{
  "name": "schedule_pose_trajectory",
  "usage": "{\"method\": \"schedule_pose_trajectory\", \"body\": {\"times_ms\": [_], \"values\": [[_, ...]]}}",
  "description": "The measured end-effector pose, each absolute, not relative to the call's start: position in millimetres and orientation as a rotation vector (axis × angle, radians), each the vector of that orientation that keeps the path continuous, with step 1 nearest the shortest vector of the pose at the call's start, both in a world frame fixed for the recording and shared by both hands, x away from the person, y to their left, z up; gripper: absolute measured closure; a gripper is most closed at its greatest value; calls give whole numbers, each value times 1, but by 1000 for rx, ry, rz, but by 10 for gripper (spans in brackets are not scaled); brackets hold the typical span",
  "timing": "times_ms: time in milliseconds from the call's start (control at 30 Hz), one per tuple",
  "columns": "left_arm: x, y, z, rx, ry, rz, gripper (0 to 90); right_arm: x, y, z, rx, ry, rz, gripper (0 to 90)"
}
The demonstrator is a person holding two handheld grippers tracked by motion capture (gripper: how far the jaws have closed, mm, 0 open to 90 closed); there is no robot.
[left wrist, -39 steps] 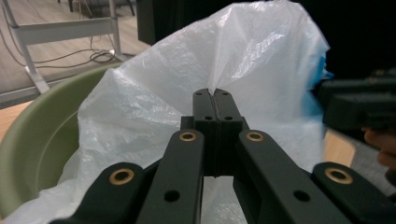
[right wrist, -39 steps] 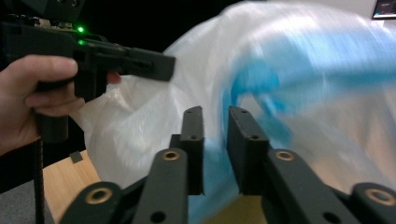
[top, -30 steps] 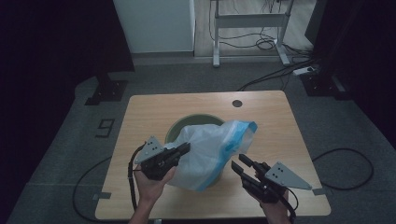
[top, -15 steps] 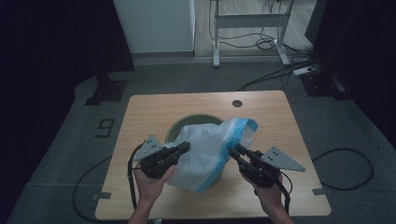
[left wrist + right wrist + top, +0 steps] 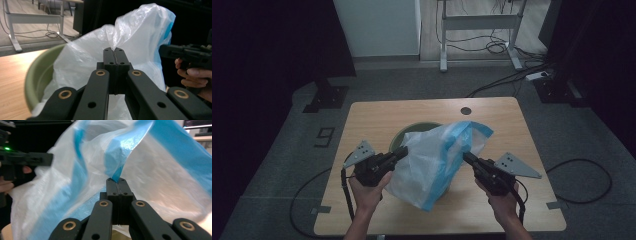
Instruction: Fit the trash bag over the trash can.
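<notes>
A white plastic bag with blue strips (image 5: 439, 160) rises over a green round bin (image 5: 404, 137) set in the middle of the wooden table (image 5: 377, 117). My left gripper (image 5: 403, 151) is shut on the bag's left edge; in the left gripper view its jaws (image 5: 115, 51) pinch a fold of white film (image 5: 130, 37) beside the green bin (image 5: 41, 72). My right gripper (image 5: 466, 157) has just been closing and now pinches the bag's right side. In the right gripper view the jaws (image 5: 117, 180) clamp a blue strip of the bag (image 5: 125, 147).
A small round hole (image 5: 466, 110) lies near the table's far edge. Cables (image 5: 579, 170) trail over the grey floor on both sides. A white desk frame (image 5: 477, 22) and a pale cabinet (image 5: 379, 25) stand beyond the table. The surroundings are dark.
My right gripper moved in toward the bag's right side and closed on it. The left gripper kept its hold and stayed in place.
</notes>
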State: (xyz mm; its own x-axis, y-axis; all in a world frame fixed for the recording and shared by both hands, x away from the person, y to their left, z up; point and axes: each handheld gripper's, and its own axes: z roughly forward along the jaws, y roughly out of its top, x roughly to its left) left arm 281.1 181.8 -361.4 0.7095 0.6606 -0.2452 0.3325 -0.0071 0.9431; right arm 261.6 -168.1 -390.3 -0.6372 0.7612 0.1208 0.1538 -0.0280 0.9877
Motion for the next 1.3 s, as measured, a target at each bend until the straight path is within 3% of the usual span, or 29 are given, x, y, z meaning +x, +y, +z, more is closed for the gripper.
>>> {"method": "schedule_pose_trajectory", "body": {"times_ms": [533, 900, 1300], "values": [[306, 219, -357, 1506, 883, 348, 895, 295, -207, -384, 1091, 1708, 1610, 891], [271, 240, -385, 1511, 818, 342, 895, 266, -229, -412, 1127, 1750, 1598, 891], [254, 254, -415, 1535, 813, 284, 895, 249, -222, -444, 1151, 1816, 1616, 891]]}}
